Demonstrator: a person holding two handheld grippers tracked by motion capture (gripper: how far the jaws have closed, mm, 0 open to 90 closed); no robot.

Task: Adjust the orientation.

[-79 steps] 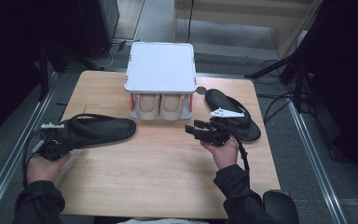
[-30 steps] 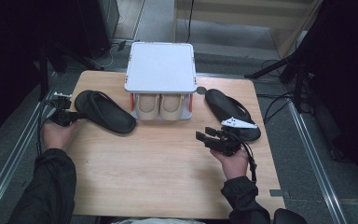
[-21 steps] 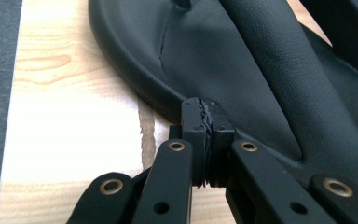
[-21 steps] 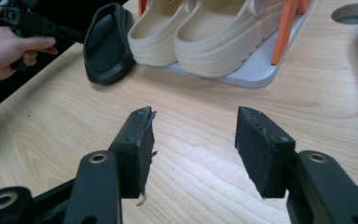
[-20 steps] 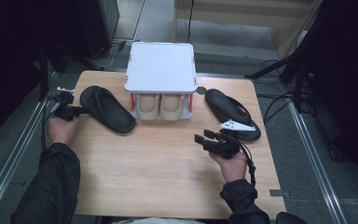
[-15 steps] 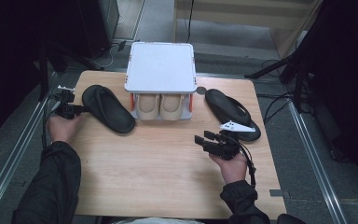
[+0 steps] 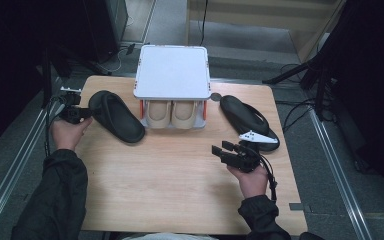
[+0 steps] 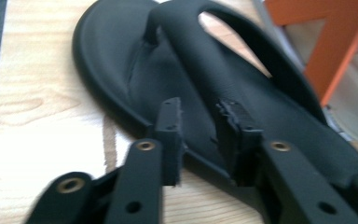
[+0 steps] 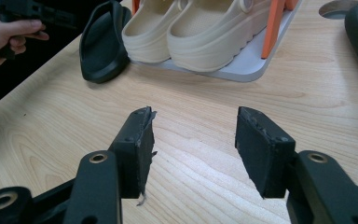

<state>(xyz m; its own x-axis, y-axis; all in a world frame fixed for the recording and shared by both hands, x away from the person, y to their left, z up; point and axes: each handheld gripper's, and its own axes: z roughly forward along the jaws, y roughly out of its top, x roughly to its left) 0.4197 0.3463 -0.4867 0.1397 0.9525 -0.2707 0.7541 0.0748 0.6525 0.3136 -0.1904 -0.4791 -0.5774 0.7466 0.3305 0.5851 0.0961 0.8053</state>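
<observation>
Right-hand tongs [image 7: 224, 152] hover spread wide over bare table [image 7: 180, 185] near the front edge, gripping nothing. Farther back on the left, the left tongs [image 7: 82, 114] have carried the black sandal [image 7: 116, 116] from mid-table to a spot just beside the shoe rack [image 7: 172, 70]. In the left gripper view the jaws sit slightly apart around its rim, so I judge the grip loosening. Its mate [image 7: 247, 120] lies right of the rack; beige clogs [image 7: 172, 112] fill the shelf.
</observation>
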